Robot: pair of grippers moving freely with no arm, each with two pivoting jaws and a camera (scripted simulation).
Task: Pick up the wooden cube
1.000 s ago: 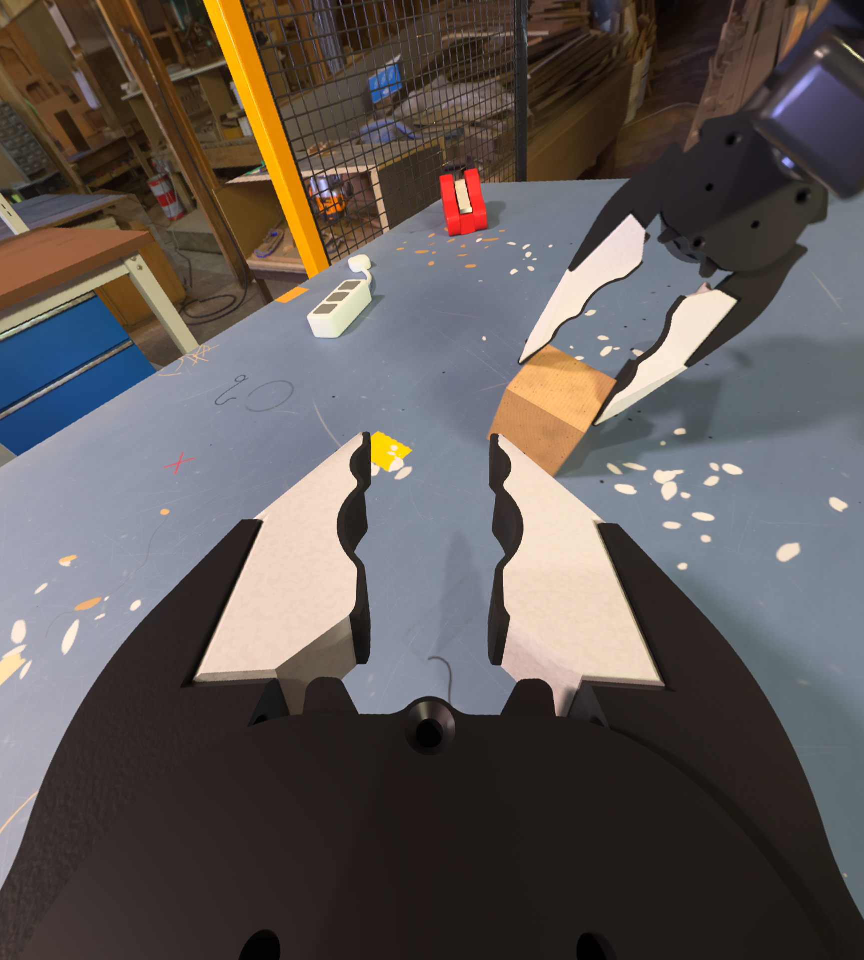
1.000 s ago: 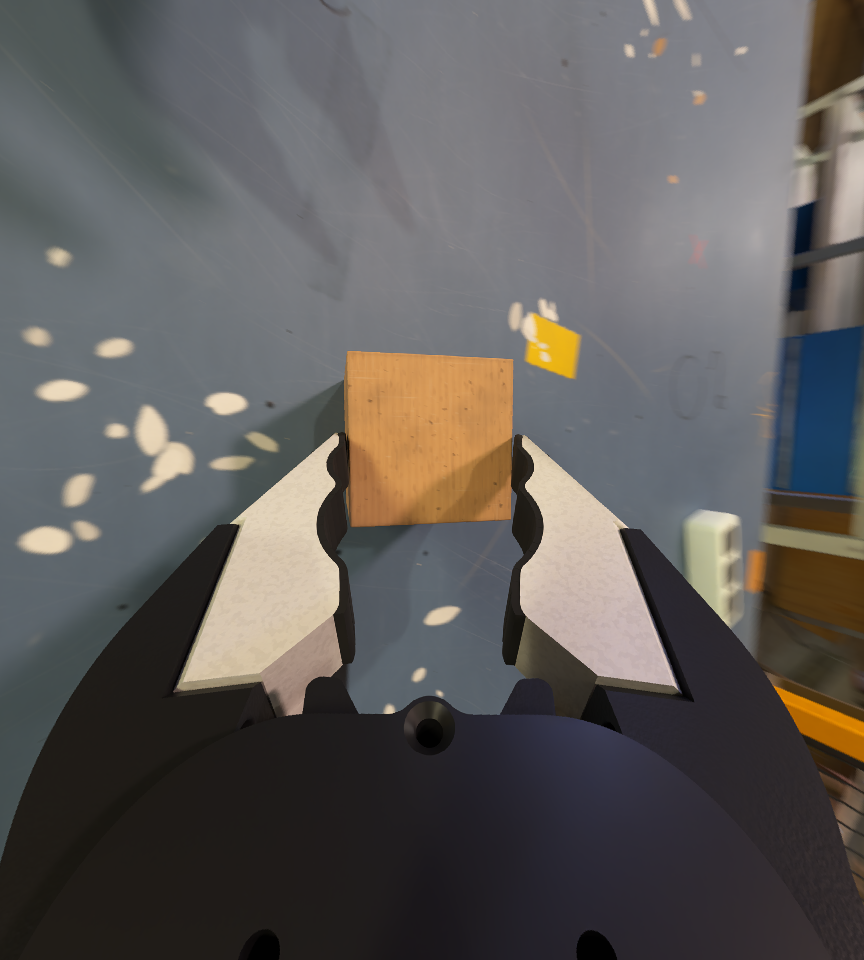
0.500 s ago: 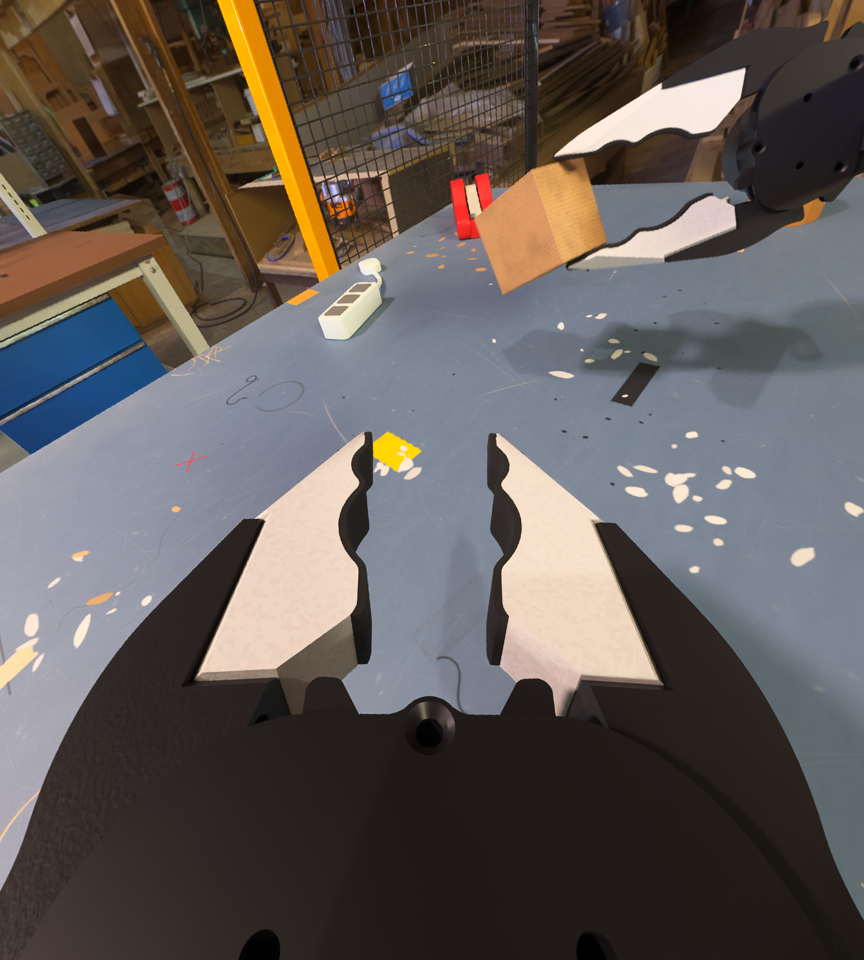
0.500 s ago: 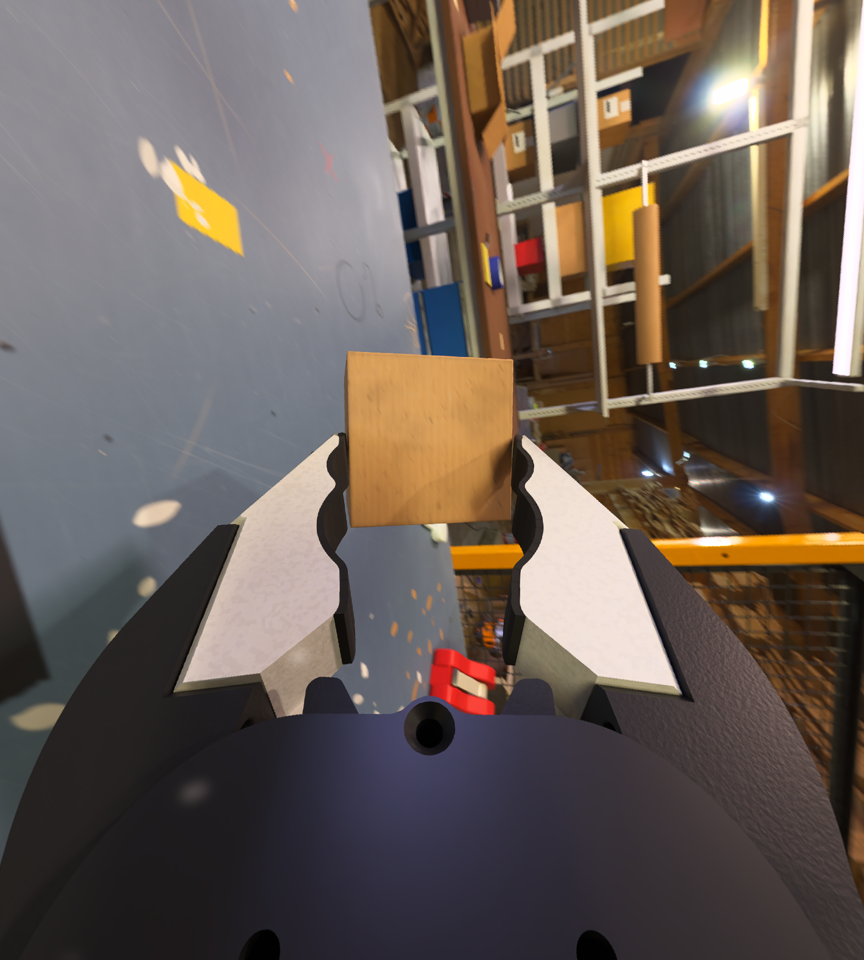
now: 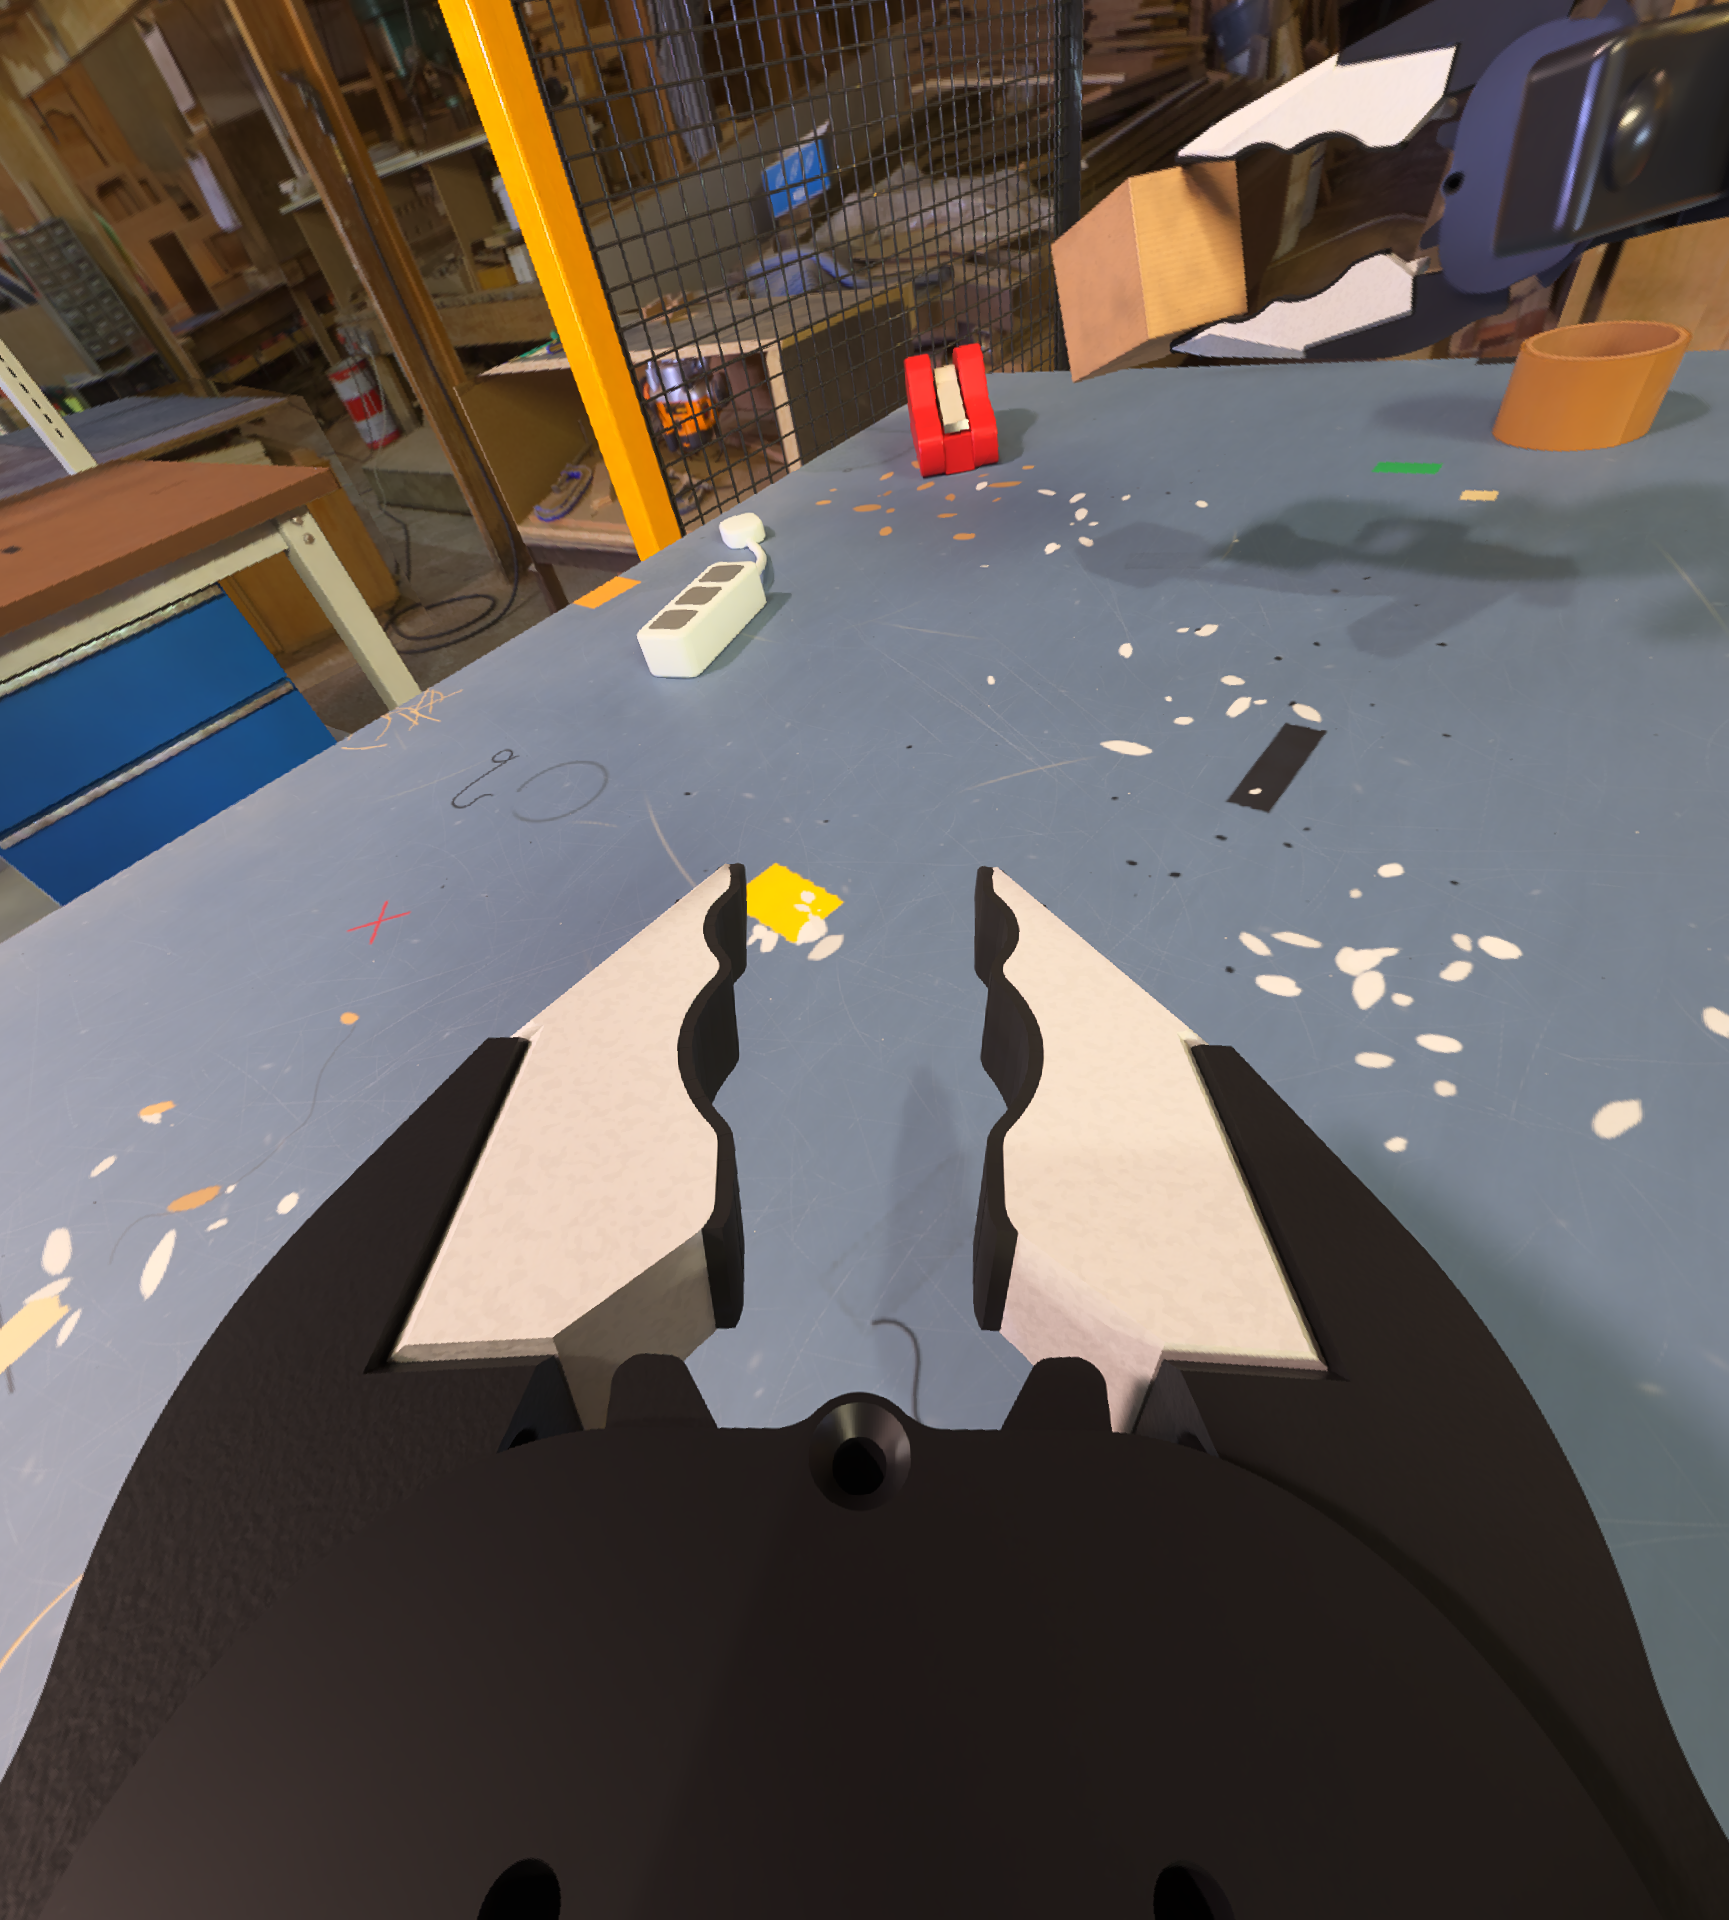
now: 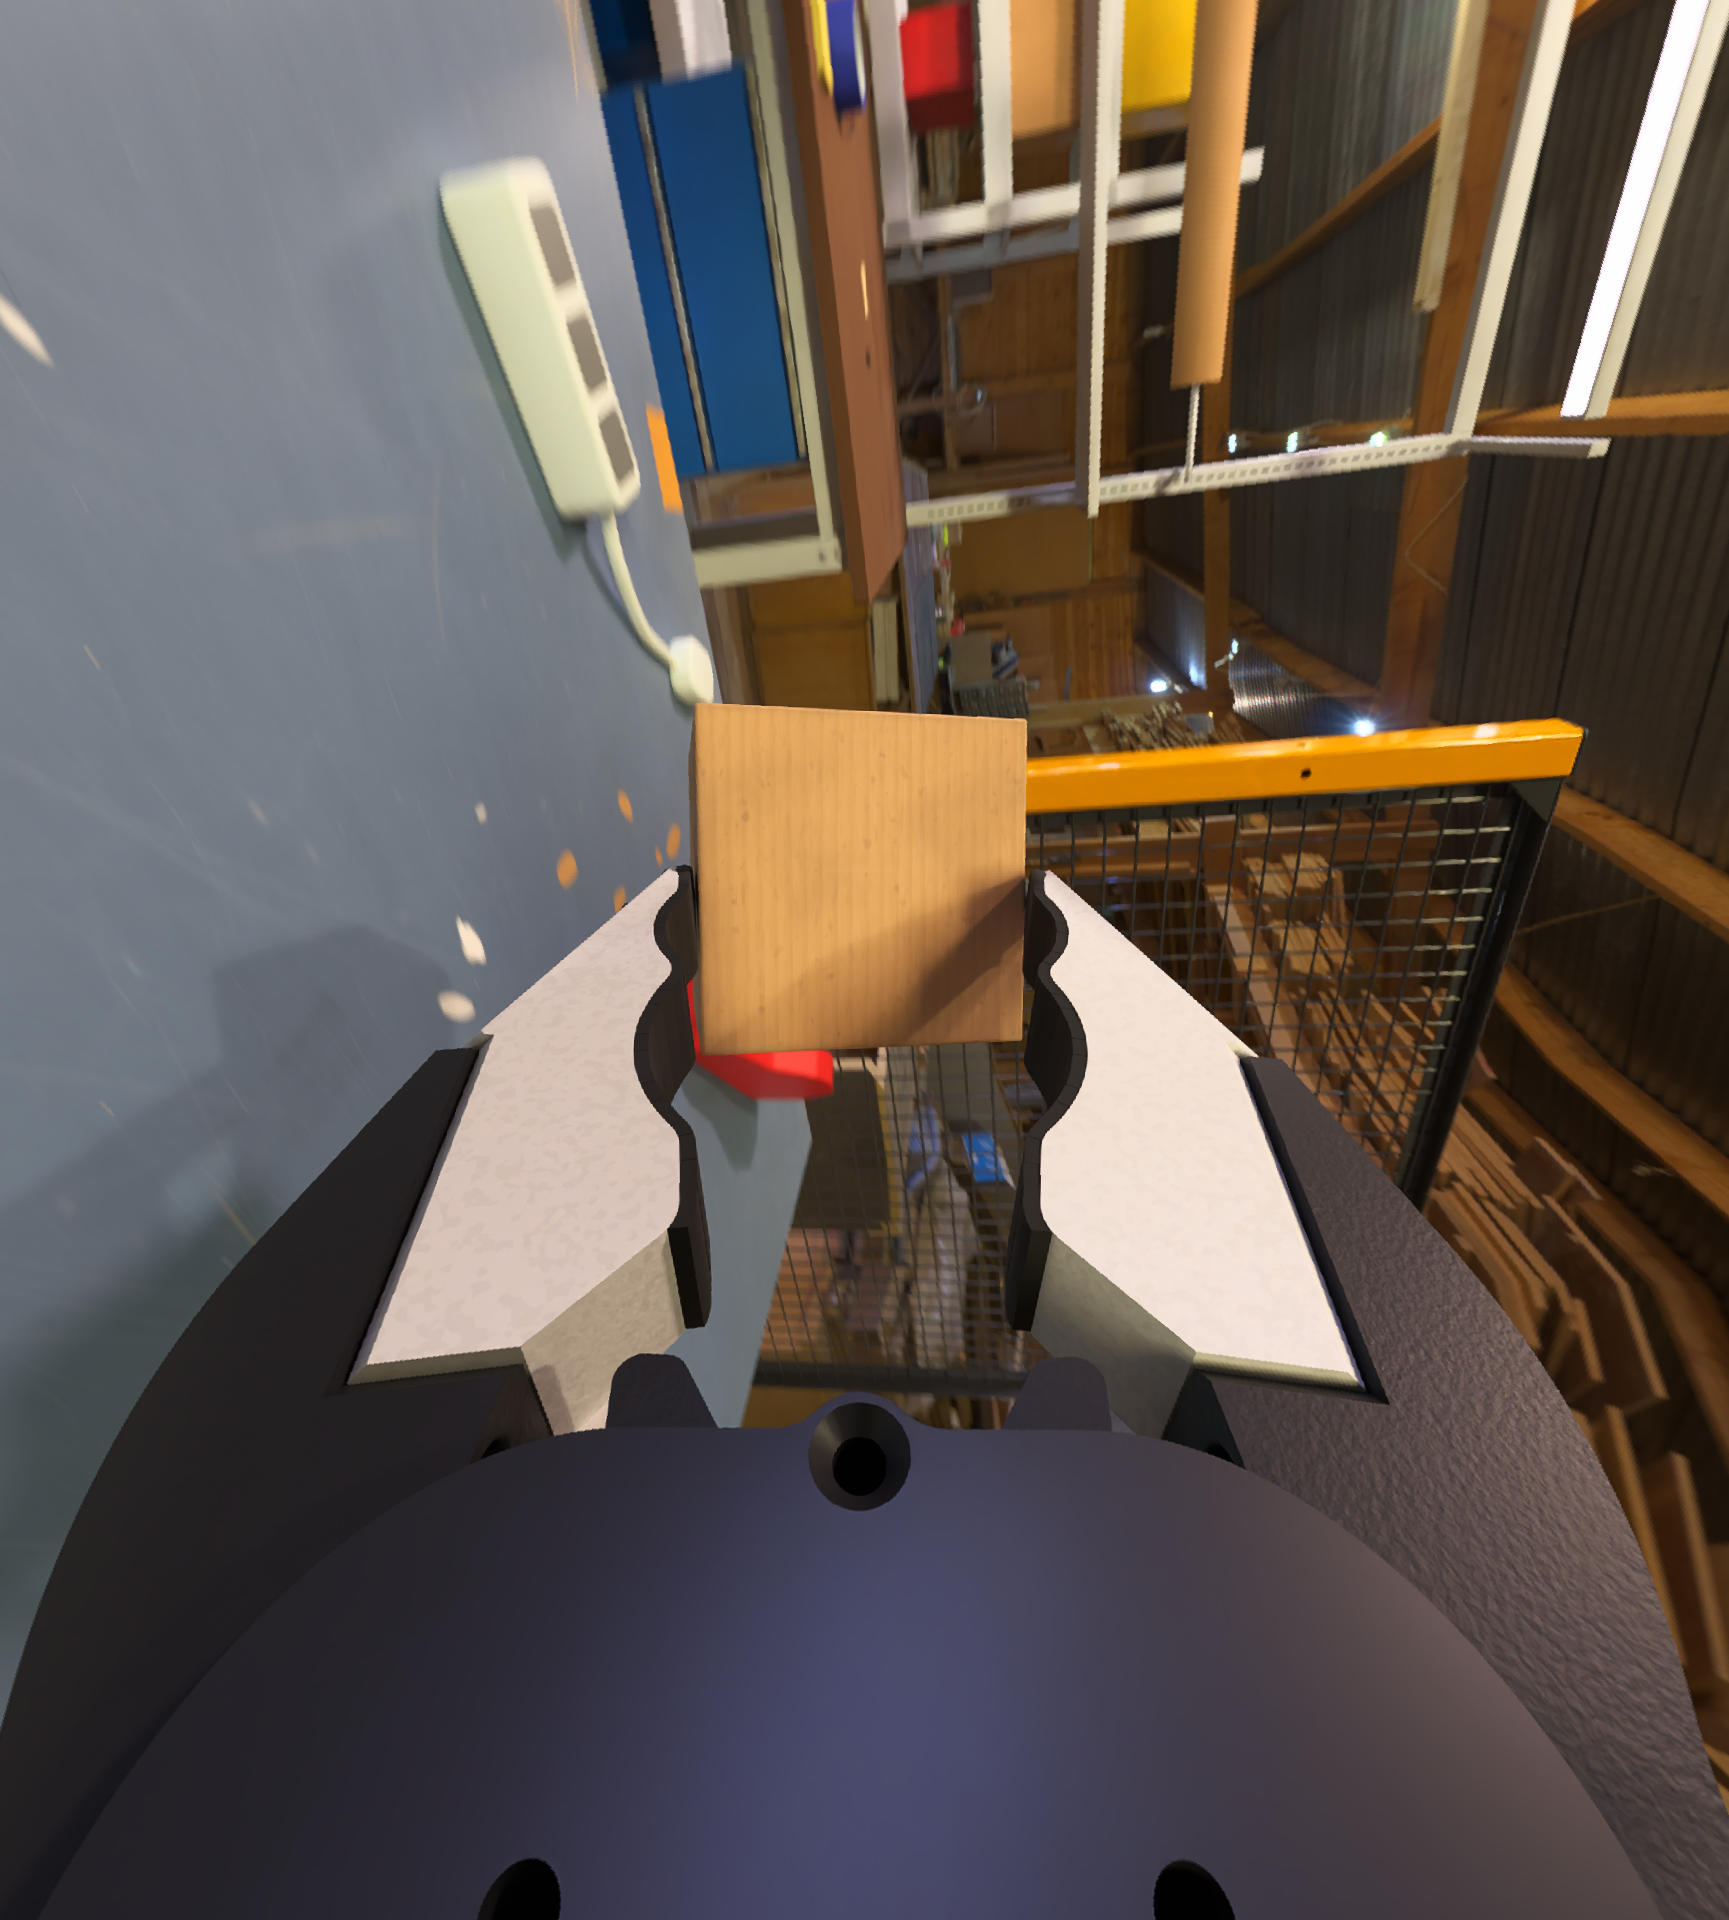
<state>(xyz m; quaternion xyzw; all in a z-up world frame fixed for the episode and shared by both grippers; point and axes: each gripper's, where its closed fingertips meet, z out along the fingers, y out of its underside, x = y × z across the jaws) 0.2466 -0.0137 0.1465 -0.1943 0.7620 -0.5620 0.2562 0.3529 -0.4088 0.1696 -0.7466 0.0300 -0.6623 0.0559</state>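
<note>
The wooden cube (image 6: 858, 875) is a plain light-brown block clamped between the fingertips of my right gripper (image 6: 858, 894). In the left wrist view the cube (image 5: 1146, 268) hangs high above the blue table (image 5: 943, 665) at the upper right, held by the right gripper (image 5: 1244, 249), which lies rolled on its side. My left gripper (image 5: 858, 883) is open and empty, low over the table, with a yellow patch (image 5: 789, 902) just beyond its left fingertip.
A white power strip (image 5: 702, 621) lies near the table's left edge, also in the right wrist view (image 6: 543, 332). A red block (image 5: 948, 410) stands at the far edge and an orange ring (image 5: 1587, 384) at the far right. A mesh fence with a yellow post (image 5: 569, 281) stands behind.
My right gripper has lifted the cube off the table, rolled onto its side and carried it up and to the far right. My left gripper has stayed in place, open.
</note>
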